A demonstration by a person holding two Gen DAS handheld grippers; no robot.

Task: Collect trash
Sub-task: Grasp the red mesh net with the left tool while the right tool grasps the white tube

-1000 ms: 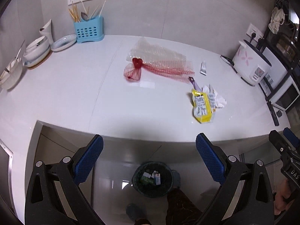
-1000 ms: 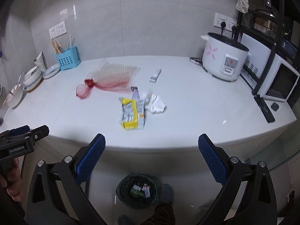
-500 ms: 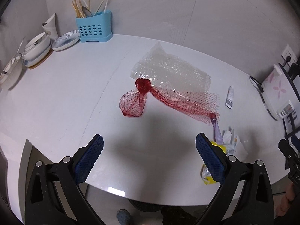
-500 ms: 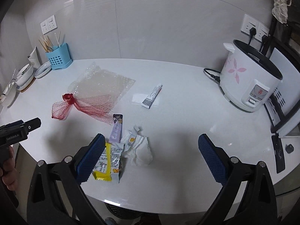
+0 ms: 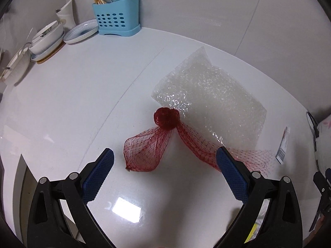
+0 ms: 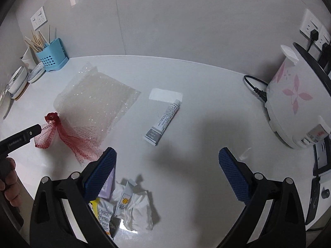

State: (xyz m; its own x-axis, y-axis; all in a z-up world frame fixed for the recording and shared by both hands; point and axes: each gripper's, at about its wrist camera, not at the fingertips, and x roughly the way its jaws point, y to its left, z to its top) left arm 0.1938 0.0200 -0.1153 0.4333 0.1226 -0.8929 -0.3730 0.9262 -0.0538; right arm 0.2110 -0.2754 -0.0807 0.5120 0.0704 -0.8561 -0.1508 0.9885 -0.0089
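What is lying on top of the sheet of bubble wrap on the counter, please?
Part of the red mesh bag drapes over the near edge of the bubble wrap; its knot sits at the corner. The rest of the sheet is bare. What lies beneath the sheet cannot be made out.

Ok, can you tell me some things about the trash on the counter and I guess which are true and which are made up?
1. The red net bag lies partly on the bubble wrap. True.
2. The left tool is squeezing the net bag. False: it is open and holds nothing.
3. The small tube stands upright. False: it lies flat on the counter.
4. The blue utensil holder stands by the wall. True.
5. The right tool is open. True.
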